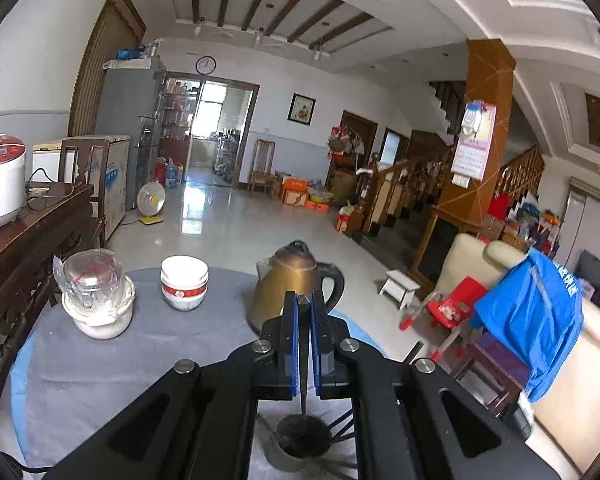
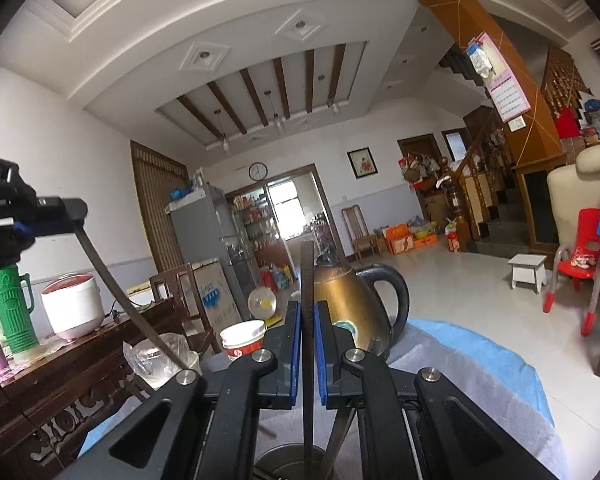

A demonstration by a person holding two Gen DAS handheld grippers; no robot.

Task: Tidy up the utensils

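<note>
Bright daylight from the far doorway (image 1: pixel 210 120), floor (image 1: pixel 228 216) glare, fisheye-bent dark corners, sharp focus.

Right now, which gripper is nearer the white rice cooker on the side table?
Left. The left gripper, shut on a long utensil, is out toward the side table, above the rice cooker. The right gripper is farther right over the round table, facing the kettle.

Left gripper (image 1: pixel 303 312) aims slightly downward toward 12 o'clock, jaws clamped; right gripper (image 2: pixel 308 316) is level, jaws clamped.
</note>
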